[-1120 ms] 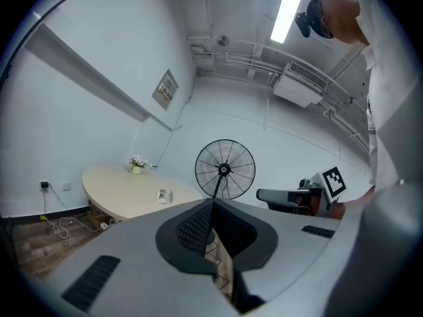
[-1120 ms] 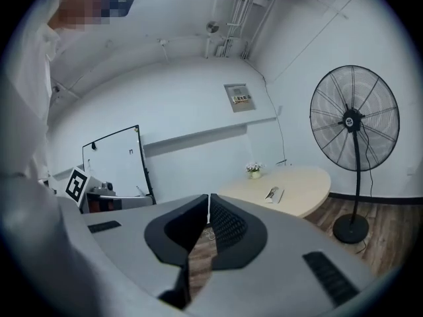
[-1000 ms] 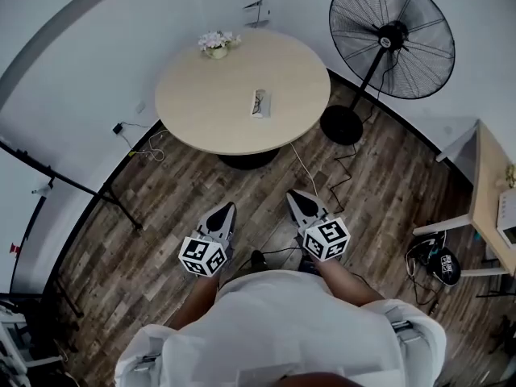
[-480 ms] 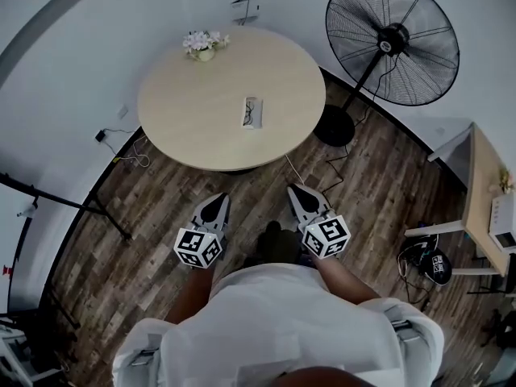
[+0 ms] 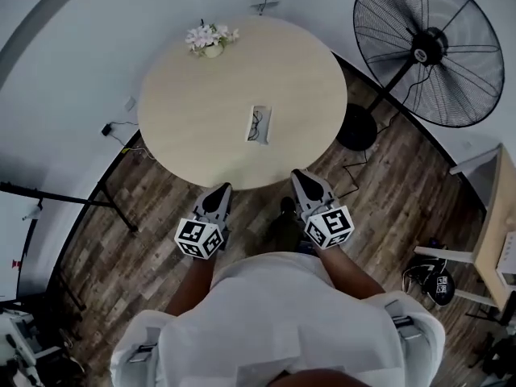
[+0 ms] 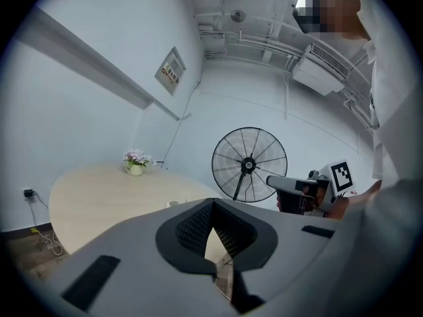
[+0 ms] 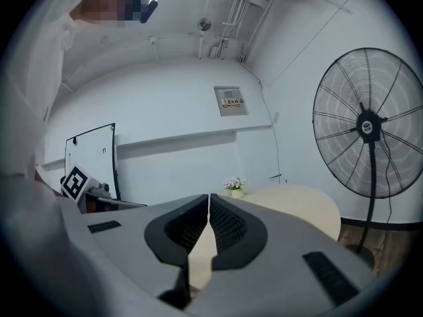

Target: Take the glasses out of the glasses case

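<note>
An open glasses case (image 5: pixel 258 124) lies near the middle of the round pale table (image 5: pixel 185 111), with dark-framed glasses inside it. Both grippers are held over the wooden floor just short of the table's near edge. My left gripper (image 5: pixel 222 189) is shut and holds nothing; in the left gripper view its jaws (image 6: pixel 213 204) meet at the tips. My right gripper (image 5: pixel 301 176) is likewise shut and bare, and in the right gripper view its tips (image 7: pixel 209 197) touch. The case sits well ahead of both, roughly midway between them.
A small pot of flowers (image 5: pixel 211 39) stands at the table's far edge. A big floor fan (image 5: pixel 439 51) stands to the right, its base (image 5: pixel 357 127) close to the table. A black stand leg (image 5: pixel 81 200) and cables (image 5: pixel 121 131) lie to the left, and a side table (image 5: pixel 493 240) at the far right.
The person has stepped closer, so the table and case now sit nearer and lower in the head view. Both grippers moved forward to the table's edge and stayed shut.
</note>
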